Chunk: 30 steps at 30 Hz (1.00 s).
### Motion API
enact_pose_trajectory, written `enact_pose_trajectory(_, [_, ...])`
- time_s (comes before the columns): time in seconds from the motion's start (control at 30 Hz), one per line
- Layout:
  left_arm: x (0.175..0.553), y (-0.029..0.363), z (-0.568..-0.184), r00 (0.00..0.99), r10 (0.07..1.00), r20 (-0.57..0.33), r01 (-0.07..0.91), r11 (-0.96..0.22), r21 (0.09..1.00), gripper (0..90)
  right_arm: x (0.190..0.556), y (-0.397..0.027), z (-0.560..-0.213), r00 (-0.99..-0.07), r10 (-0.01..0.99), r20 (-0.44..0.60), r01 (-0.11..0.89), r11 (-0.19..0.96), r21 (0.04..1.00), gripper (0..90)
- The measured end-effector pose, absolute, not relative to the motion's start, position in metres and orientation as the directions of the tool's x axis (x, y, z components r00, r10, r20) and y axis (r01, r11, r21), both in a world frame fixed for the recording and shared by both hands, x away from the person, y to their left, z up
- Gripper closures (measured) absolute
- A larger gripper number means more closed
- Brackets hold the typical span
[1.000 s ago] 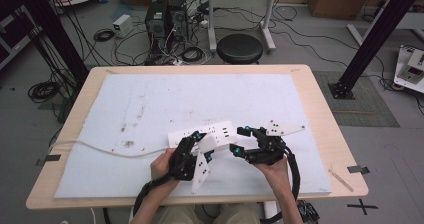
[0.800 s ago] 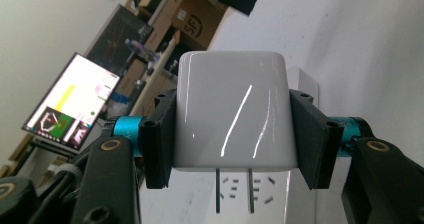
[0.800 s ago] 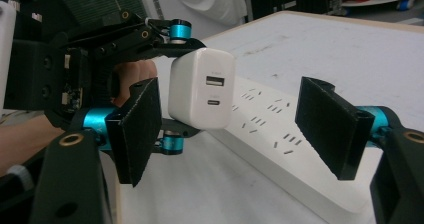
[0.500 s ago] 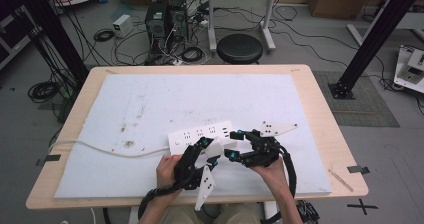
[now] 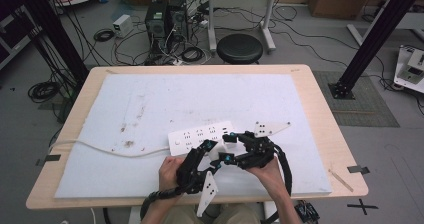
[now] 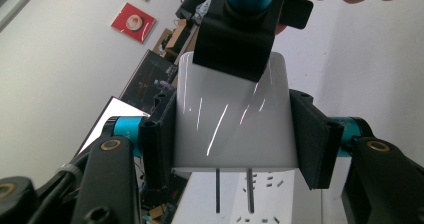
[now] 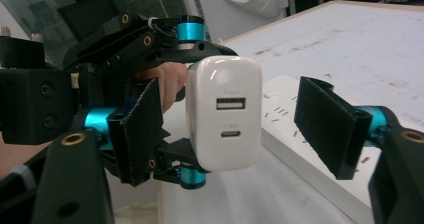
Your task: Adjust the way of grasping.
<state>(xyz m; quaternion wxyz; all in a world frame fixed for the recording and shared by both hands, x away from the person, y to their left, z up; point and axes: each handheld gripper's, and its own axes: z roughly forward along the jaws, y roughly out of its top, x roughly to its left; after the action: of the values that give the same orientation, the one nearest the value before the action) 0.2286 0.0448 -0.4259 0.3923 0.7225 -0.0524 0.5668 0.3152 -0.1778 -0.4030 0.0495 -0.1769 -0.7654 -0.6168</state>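
Near the front edge of the bench [image 5: 320, 109], over the white mat [image 5: 150, 104], the 2 grippers meet around a white charger [image 6: 232, 114]. The left gripper [image 6: 232, 134] has its jaws closed on the charger's 2 flat sides, holding it above the bench with its 2 metal prongs [image 6: 234, 189] sticking out toward the gripper's own camera. In the right gripper view the charger's face with 2 ports [image 7: 231, 119], 1 above the other, is turned toward the right gripper [image 7: 235, 129]. That gripper's jaws stand on either side of the charger and have just been closing, yet gaps remain: they are open, not pressing on it. Just behind the charger a white power strip [image 5: 200, 136] lies flat on the mat, its cord [image 5: 110, 149] trailing off to the left edge of the bench.
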Motion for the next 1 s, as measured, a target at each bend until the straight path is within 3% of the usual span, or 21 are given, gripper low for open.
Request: enact_pose_trajectory(1.0, [0.2246,0.0455,-0.4248,0.351,0.369,0.86,-0.549,-0.664,0.509,42.4,0.3162,-0.1743,-0.4024,-0.942,0.114,0.317,0.335,0.209,0.919,57.2])
